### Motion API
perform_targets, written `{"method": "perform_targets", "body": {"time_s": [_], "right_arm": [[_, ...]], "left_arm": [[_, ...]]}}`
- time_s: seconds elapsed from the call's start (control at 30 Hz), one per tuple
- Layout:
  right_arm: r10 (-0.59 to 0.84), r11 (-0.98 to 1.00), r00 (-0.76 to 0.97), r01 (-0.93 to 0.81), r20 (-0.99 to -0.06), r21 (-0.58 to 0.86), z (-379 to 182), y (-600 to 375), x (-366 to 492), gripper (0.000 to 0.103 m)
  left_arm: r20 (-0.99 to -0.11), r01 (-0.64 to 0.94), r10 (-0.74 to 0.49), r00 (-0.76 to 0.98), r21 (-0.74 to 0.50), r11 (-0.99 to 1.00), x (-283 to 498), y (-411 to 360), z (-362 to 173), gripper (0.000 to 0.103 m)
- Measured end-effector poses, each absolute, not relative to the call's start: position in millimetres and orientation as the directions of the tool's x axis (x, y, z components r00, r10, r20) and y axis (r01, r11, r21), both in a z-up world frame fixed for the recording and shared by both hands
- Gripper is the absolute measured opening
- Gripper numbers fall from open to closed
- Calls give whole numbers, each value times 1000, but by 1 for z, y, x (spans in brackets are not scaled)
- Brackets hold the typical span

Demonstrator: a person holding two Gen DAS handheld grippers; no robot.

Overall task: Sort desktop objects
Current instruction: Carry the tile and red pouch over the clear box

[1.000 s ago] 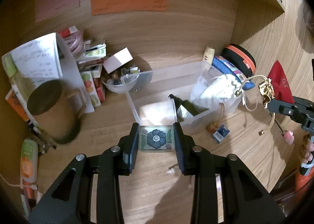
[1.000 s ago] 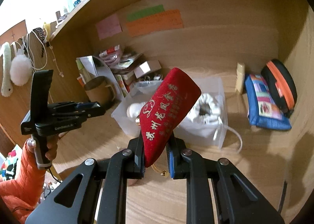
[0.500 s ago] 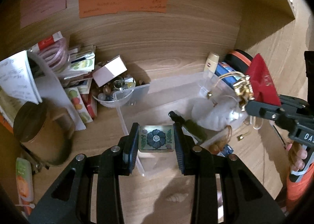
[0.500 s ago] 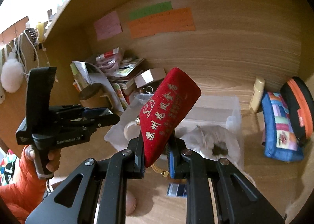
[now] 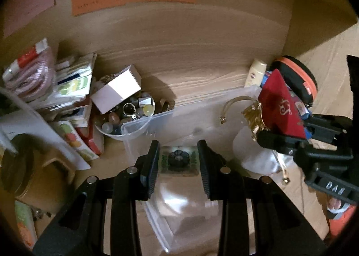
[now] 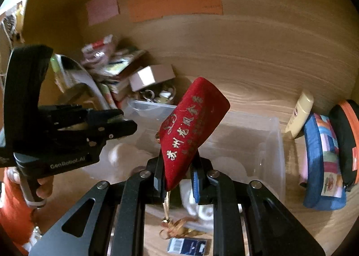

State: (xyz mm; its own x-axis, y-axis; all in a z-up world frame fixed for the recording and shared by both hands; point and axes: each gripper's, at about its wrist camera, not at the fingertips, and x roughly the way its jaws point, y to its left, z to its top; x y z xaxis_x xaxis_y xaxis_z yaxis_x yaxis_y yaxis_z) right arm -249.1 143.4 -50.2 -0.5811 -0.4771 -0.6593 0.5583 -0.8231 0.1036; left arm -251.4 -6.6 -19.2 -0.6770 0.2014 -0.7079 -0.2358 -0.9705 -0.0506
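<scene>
L gripper (image 5: 178, 161) pinches a small square tin (image 5: 178, 161) w/ a dark flower motif on its lid, both fingers pressed flat vs. the tin's sides; tin hangs above the near-left part of the clear plastic bin (image 5: 202, 103), the landmark for all positions below. R gripper (image 6: 176, 173) clamps the lower end of a red velvet pouch (image 6: 193, 130) w/ gold lettering; pouch stands tilted up and to the right, held over the bin's front edge, w/ a gold cord and ribbon (image 6: 177, 229) dangling under the fingers. In the L wrist view the same pouch (image 5: 281, 108) shows over the bin's right side, gold foil trim beside it. Inside the bin: white drawstring bag (image 5: 258, 157), right half. Left of bin, touching its corner: clear bowl of small trinkets (image 5: 128, 117), w/ a white box (image 5: 116, 92) leaning on top. Further left: stack of papers and packets (image 5: 74, 90) and a metal mug (image 5: 20, 168). Right of bin: cream tube (image 6: 300, 114), blue patchwork pouch (image 6: 323, 161), black-and-orange zip case (image 6: 345, 141), side by side. In front of bin: small blue card pack (image 6: 187, 244) on the wooden desk (image 6: 258, 72). Behind bin, on the back panel: pink, green and orange notes (image 6: 175, 0).
</scene>
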Motion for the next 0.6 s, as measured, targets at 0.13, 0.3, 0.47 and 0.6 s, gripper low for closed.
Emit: {"method": "perform_targets", "body": {"time_s": [0.13, 0.3, 0.47, 0.6], "right_arm": [[-461, -831, -579, 547, -673, 98, -63, 143, -259, 16], [-448, -831, -576, 550, -684, 81, -72, 145, -264, 16], [-431, -828, -588, 560, -685, 40, -75, 141, -260, 18], [-415, -832, -590, 553, -692, 28, -80, 137, -259, 19]], "left_arm": [[-725, -233, 199, -660, -54, -971, -263, -5, -30, 33], [-743, -228, 170, -647, -24, -973, -270, -2, -44, 33], [-752, -230, 155, -640, -5, -973, -272, 3, -50, 33], [-747, -235, 146, -649, 15, -972, -270, 8, -51, 33]]}}
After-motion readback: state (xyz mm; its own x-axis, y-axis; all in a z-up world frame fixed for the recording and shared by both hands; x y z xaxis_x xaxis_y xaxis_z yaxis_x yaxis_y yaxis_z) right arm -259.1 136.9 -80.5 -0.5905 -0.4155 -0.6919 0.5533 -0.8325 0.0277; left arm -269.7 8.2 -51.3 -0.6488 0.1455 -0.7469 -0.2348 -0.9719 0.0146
